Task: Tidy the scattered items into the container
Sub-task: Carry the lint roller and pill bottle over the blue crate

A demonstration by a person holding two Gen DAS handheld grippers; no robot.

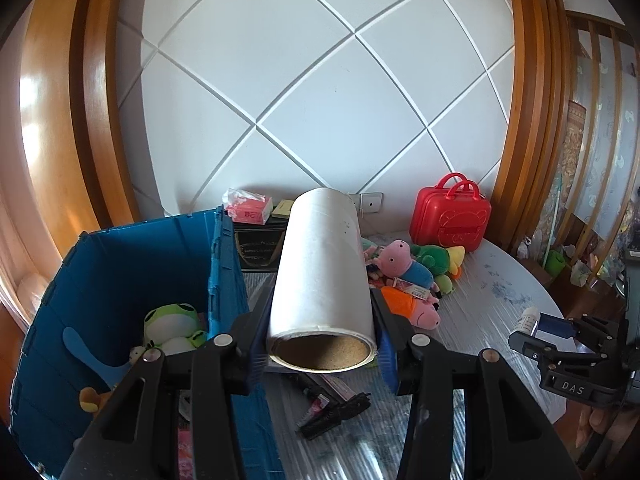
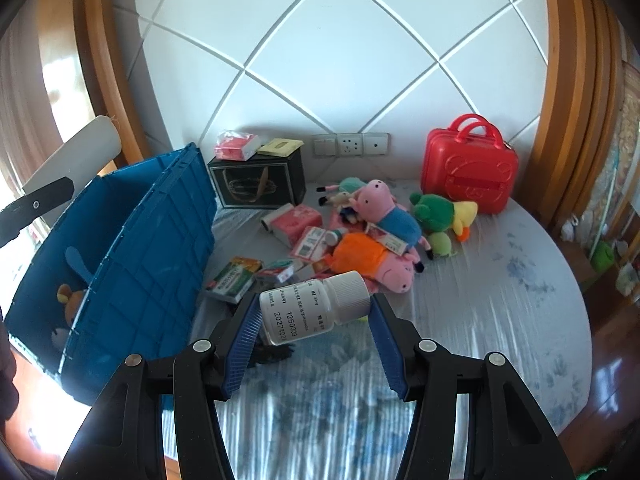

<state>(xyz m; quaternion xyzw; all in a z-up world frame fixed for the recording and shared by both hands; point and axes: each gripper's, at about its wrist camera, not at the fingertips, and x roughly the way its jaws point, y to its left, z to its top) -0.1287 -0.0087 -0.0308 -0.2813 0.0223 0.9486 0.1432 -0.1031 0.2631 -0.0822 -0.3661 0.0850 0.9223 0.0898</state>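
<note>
My left gripper (image 1: 322, 340) is shut on a big white roll with a cardboard core (image 1: 322, 272), held lengthwise beside the right wall of the open blue crate (image 1: 120, 264). Inside the crate lie a green frog plush (image 1: 174, 326) and other toys. My right gripper (image 2: 314, 316) is shut on a small white pill bottle (image 2: 312, 310), held sideways above the table, right of the crate (image 2: 140, 256). In the left wrist view the right gripper (image 1: 536, 332) shows at the far right with the bottle (image 1: 528, 319). Pig plushes (image 2: 380, 204) and small boxes (image 2: 234, 278) lie scattered on the table.
A red toy suitcase (image 2: 470, 172) stands at the back right by the wall. A black box (image 2: 256, 182) with tissue packs on top sits behind the crate. A green and yellow plush (image 2: 444, 216) lies near the suitcase. The round table's edge (image 2: 576, 304) curves off at right.
</note>
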